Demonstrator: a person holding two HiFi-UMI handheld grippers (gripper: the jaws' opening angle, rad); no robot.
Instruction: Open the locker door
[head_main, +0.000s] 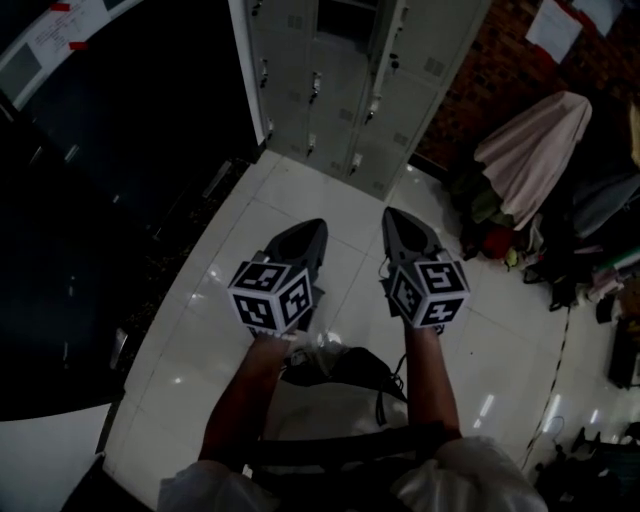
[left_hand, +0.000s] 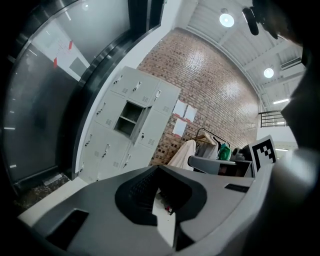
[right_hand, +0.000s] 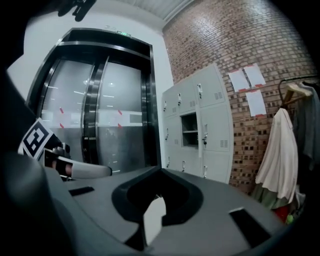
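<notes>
The person is standing on a white tiled floor (head_main: 300, 180) and is holding the left gripper (head_main: 315, 228) and the right gripper (head_main: 391, 215) side by side in front of the body. Both are pointing forward and a little downward. Each one is carrying its cube with square markers near the hand. The jaws of the left gripper are lying together at the tips, with nothing between them. The jaws of the right gripper are also pressing tip to tip and are gripping nothing. The grey locker (head_main: 340, 90) is standing ahead of both grippers and well apart from them. From the left gripper it is showing a little to the left, from the right gripper a little to the right. One compartment (right_hand: 189, 129) in its middle column is standing open and is showing a dark inside with a shelf, while the other doors around it are looking closed. Neither gripper is touching the locker. To the left of the left gripper a dark glass double door (right_hand: 100, 100) is rising. To the right of the locker a brick wall (right_hand: 235, 40) is running, with white papers (right_hand: 247, 77) on it. A pale garment (right_hand: 277, 150) is hanging near this wall, to the right of the right gripper.
</notes>
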